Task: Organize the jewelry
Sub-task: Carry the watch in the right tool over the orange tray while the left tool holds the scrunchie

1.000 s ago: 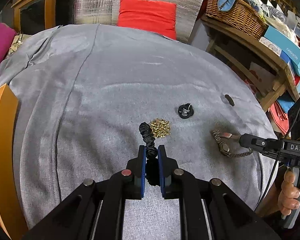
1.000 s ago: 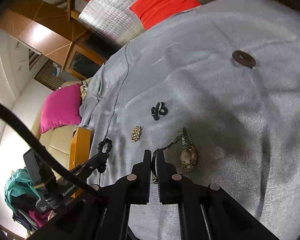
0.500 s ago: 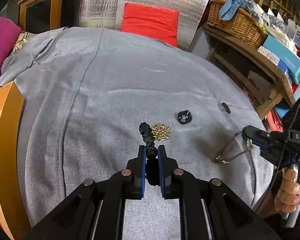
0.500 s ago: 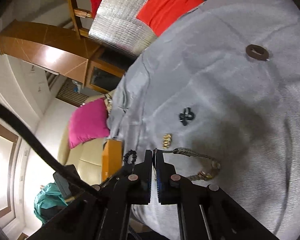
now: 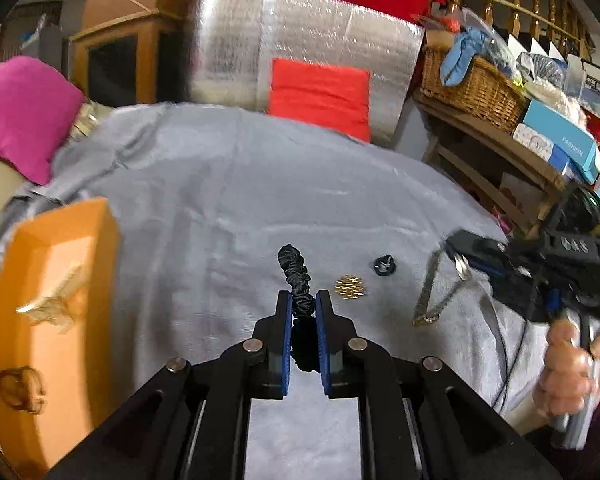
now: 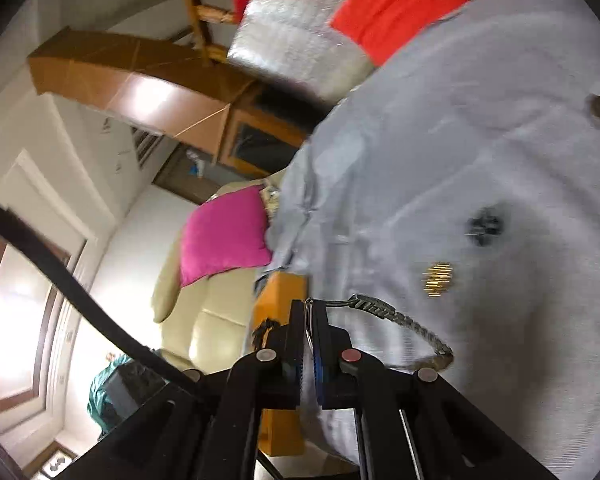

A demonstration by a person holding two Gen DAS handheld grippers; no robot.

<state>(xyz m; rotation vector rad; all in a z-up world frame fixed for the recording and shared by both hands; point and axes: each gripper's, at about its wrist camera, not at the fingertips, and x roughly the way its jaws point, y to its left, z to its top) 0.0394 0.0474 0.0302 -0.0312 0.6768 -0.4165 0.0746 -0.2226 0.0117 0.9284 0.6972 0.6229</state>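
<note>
Both claws are black plastic with blue pads inside the fingers (image 5: pixel 283 320) and round silver screws (image 5: pixel 253 345) at the pivots; a black cable (image 6: pixel 60 272) trails from the right claw (image 6: pixel 309 312).

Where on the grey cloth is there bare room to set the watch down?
Bare: the wide stretch of grey cloth between the orange box and the red cushion. Crowded: right of the black scrunchie, with the gold cluster and small black piece.

Watch (image 6: pixel 404 320) face hidden, orange box (image 5: pixel 52 320) cut off, motion-blurred
</note>
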